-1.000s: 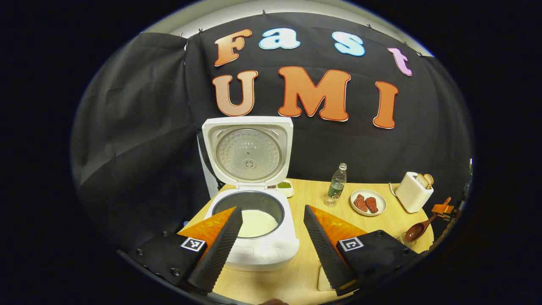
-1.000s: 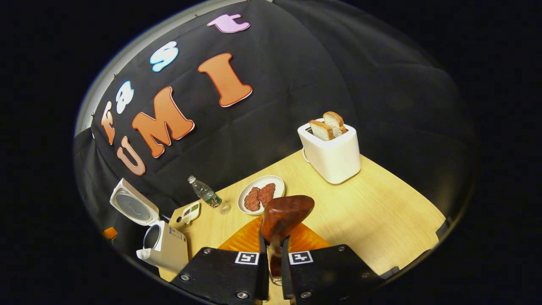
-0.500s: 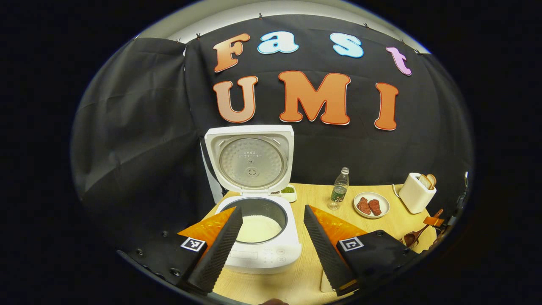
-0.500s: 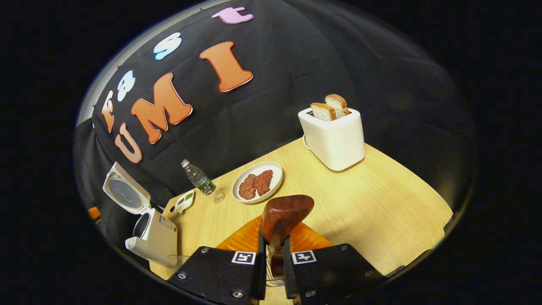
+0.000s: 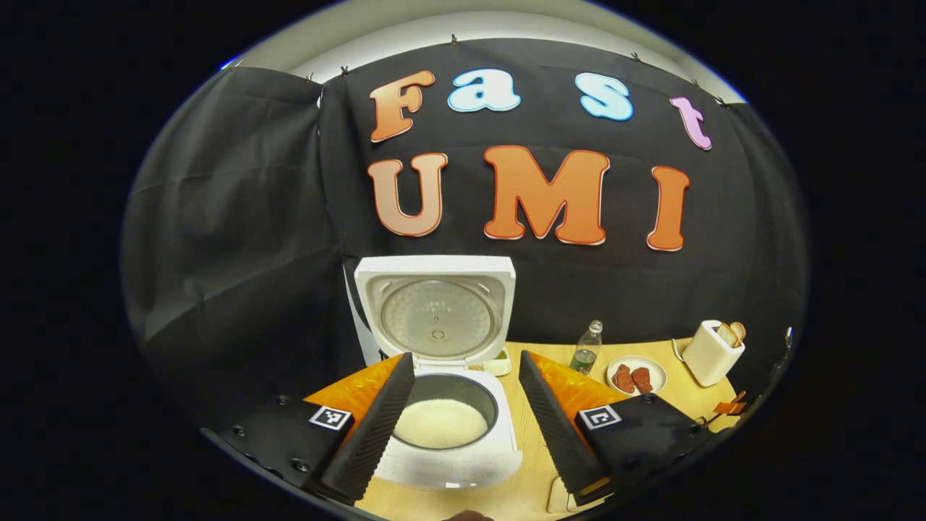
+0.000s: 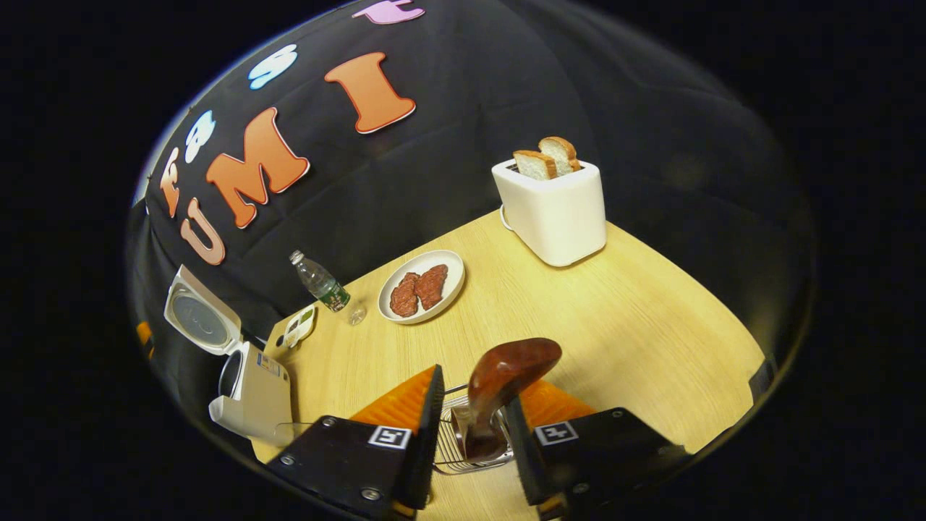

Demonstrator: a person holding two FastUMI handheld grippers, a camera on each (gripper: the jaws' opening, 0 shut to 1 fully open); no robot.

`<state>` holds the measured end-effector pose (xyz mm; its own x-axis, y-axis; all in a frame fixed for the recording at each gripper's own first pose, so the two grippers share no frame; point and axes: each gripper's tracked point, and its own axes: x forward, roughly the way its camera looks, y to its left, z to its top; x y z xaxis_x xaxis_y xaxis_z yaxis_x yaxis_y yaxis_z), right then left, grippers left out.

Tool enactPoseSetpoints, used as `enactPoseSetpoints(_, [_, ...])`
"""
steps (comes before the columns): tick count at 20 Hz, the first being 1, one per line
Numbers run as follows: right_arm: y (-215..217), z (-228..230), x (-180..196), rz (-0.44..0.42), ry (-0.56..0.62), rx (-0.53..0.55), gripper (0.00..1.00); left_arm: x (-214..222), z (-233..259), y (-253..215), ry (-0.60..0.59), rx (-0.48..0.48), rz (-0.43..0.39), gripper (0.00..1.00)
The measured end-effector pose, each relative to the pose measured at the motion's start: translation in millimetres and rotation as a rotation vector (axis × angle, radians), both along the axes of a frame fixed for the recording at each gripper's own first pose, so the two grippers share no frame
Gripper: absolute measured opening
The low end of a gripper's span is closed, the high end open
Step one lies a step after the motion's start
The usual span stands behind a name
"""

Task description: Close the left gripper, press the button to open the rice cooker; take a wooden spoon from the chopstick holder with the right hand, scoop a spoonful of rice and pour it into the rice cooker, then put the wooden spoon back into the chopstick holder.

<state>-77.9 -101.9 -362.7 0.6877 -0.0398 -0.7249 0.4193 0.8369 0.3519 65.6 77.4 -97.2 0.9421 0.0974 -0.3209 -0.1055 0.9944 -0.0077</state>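
Ahead of the left tool [image 5: 466, 394], whose fingers stand wide apart, the rice cooker [image 5: 448, 427] sits lid-up with rice in its pot. Seen from the right tool [image 6: 470, 427], the fingers have just parted, so the wooden spoon [image 6: 499, 387] now stands free in the wire chopstick holder [image 6: 452, 441] on the surface [image 6: 615, 318], which suggests the task is essentially done.

White rice cooker [image 5: 448, 456] with white raised lid [image 5: 435, 307], silvery dimpled inner plate, dark grey pot, white rice [image 5: 440, 423]. Pale yellow wood-grain counter [image 6: 622, 311]. Glossy reddish-brown wooden spoon [image 6: 510, 369] in silvery wire chopstick holder [image 6: 456, 441]. White toaster [image 6: 553, 210] with tan-crusted, pale bread slices [image 6: 546, 155]. White plate [image 6: 422, 286] bearing dark red meat pieces. Clear bottle [image 6: 320, 282] with green label. Small white tray [image 6: 298, 327] with green patches. Black-and-white square markers on both tool bodies.
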Motion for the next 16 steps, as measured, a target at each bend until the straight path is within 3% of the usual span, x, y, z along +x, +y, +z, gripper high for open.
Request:
enactPoseSetpoints(1, [-6,9,-1,-0.001,-0.01,-0.029,0.56,8,10,5,-0.016,0.005,0.001,0.98])
enactPoseSetpoints(2, [-11,17,0,-0.005,-0.017,-0.057,0.66,17,21,8,-0.035,0.018,0.001,0.98])
enactPoseSetpoints(4, [-20,34,-1,-0.007,-0.032,-0.098,0.77,36,40,22,-0.081,0.047,0.018,0.98])
enactPoseSetpoints(10, [-34,102,-2,0.004,-0.125,-0.195,0.89,107,68,48,-0.091,-0.036,0.044,0.96])
enactPoseSetpoints(13, [-43,126,-12,0.001,-0.154,-0.251,0.9,147,70,58,-0.05,-0.044,0.048,0.98])
enactPoseSetpoints(16, [-49,142,-24,-0.021,-0.164,-0.27,0.9,185,67,55,-0.004,-0.124,0.022,0.98])
